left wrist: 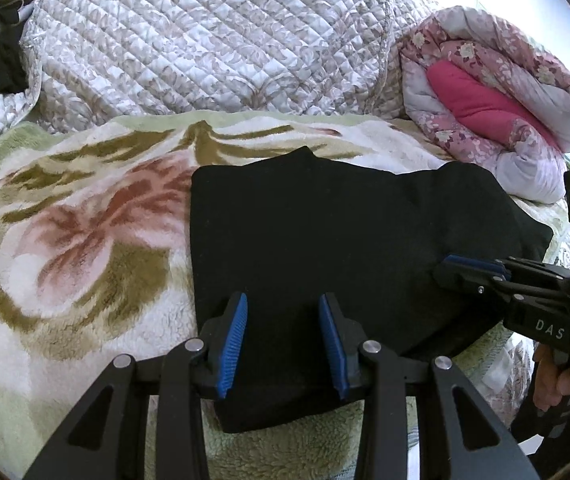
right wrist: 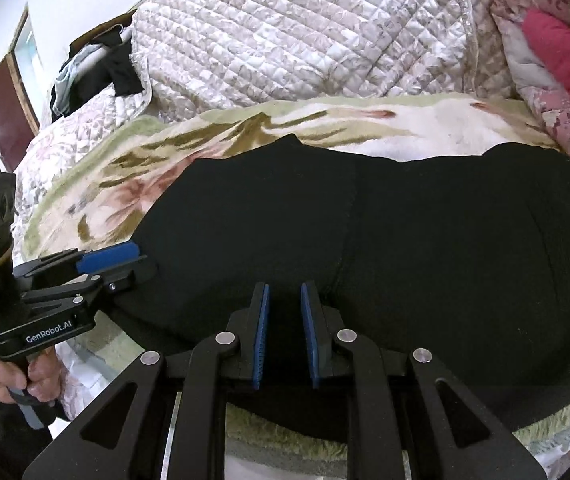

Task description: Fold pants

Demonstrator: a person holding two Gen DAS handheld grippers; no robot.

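Both tools, left tool (left wrist: 283,336) and right tool (right wrist: 283,334), hover open, apparently just above black pants (left wrist: 325,240) folded on a bed's floral blanket (left wrist: 85,240), quilt (left wrist: 205,40) at 12 o'clock.

The black pants (right wrist: 405,248) lie flat on a fluffy blanket (right wrist: 245,128) with big pink and brown flowers. The right gripper (right wrist: 285,332) sits low over the near edge of the pants. Its two blue pads (right wrist: 261,336) have a small gap between them, with nothing in it. The left gripper (right wrist: 125,264) comes in from the left side and reaches the left end of the pants. Behind the blanket is a puffy white quilt (right wrist: 305,32).
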